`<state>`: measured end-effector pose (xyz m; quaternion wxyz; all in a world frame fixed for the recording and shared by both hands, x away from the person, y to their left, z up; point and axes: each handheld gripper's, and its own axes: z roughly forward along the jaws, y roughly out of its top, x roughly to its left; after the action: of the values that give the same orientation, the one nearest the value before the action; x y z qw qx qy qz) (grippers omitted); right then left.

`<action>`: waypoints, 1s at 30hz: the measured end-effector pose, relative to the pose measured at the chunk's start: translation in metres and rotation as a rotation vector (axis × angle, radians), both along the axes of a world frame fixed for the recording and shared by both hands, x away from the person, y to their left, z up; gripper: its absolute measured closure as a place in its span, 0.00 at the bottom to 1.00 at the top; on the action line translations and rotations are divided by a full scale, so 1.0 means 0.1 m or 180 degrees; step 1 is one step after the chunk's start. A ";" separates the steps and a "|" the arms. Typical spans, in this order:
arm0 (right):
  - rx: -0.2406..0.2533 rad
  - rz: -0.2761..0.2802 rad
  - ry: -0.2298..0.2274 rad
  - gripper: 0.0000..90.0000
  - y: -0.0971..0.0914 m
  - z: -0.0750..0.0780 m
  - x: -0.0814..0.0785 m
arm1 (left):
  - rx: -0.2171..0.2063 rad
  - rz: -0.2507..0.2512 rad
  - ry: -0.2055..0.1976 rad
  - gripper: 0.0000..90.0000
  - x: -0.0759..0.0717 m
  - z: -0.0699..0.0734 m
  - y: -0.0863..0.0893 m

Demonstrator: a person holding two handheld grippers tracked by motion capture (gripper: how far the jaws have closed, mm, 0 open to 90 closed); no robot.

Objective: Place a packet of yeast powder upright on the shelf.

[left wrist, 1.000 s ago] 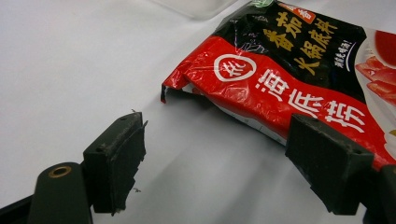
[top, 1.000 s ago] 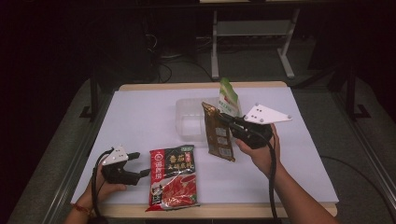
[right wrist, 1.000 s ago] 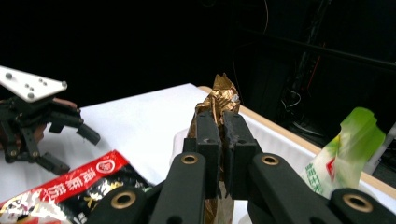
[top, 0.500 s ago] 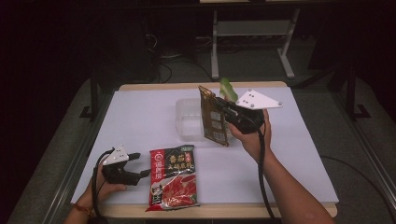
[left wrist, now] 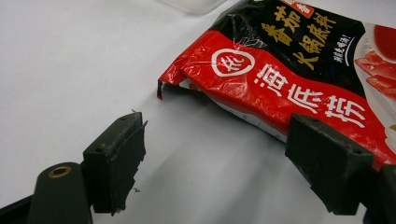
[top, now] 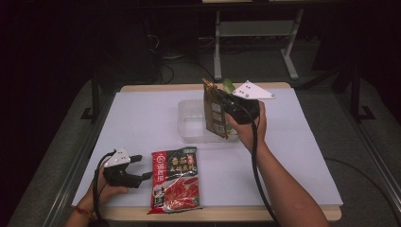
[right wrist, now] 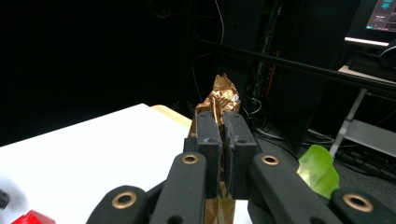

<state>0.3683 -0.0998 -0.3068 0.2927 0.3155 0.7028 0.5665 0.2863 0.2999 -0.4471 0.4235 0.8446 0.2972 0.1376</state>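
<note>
My right gripper [top: 222, 100] is shut on the top edge of a brown and gold packet [top: 215, 113], which hangs upright over the right part of a clear plastic container [top: 189, 124]. In the right gripper view the jaws [right wrist: 222, 126] pinch the packet's crumpled top [right wrist: 219, 95]. A red and black sauce packet [top: 174, 177] lies flat near the table's front edge. My left gripper [top: 142, 168] rests on the table just left of it, open, with nothing between its fingers. In the left gripper view [left wrist: 215, 168] the red packet's corner [left wrist: 299, 79] lies just beyond the jaws.
A green packet [top: 228, 85] pokes up behind the brown one, also seen as a green tip [right wrist: 320, 170] in the right gripper view. The white table top [top: 142, 118] has bare room at left and right. Dark stands and cables lie beyond the far edge.
My right gripper has carried the brown packet away from me and a little left, to above the clear container. The left gripper and red packet have stayed put.
</note>
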 end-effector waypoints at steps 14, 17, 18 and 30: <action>-0.0068 -0.0298 0.0015 0.95 0.20 -0.08 0.26 | 0.0011 -0.0031 -0.0012 0.21 -0.01 -0.01 0.01; -0.0098 -0.0346 0.0006 0.95 0.24 -0.10 0.31 | 0.0007 -0.0035 -0.0002 0.21 -0.01 -0.01 0.01; -0.0109 -0.0372 0.0009 0.95 0.26 -0.11 0.32 | 0.0006 -0.0036 0.0001 0.21 -0.01 -0.02 0.01; -0.0089 -0.0361 0.0045 0.96 0.43 -0.20 0.41 | 0.0009 -0.0025 -0.0005 0.21 -0.02 -0.02 0.01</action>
<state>0.4098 -0.0566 -0.3268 0.3238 0.3547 0.6937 0.5368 0.2843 0.3009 -0.4495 0.4231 0.8463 0.2934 0.1370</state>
